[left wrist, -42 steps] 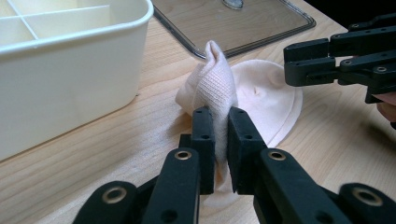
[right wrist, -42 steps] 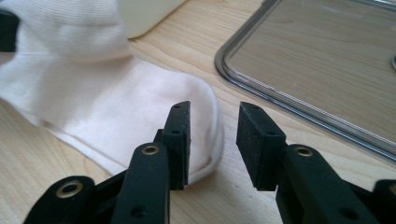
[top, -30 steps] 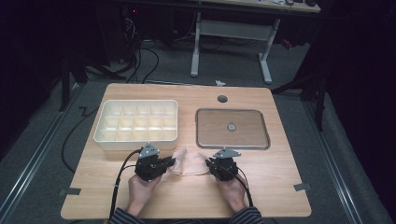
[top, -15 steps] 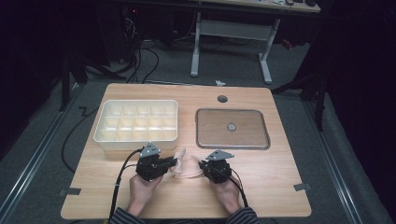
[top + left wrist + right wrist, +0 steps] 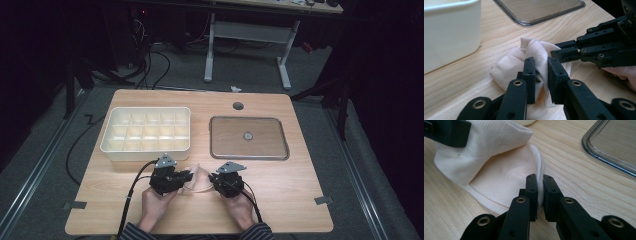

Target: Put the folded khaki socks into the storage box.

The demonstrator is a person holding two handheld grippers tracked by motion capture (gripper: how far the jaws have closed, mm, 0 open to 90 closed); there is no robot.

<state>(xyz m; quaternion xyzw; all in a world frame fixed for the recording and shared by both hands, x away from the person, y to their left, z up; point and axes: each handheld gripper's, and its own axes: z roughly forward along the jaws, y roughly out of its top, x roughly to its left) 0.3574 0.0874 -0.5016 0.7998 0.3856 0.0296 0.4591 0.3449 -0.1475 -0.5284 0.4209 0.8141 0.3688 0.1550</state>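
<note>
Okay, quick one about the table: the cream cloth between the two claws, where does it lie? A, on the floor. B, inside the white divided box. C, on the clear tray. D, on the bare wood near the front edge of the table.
D: the cream cloth lies on the table wood between the left claw and the right claw, in front of the white divided box and clear tray.
</note>
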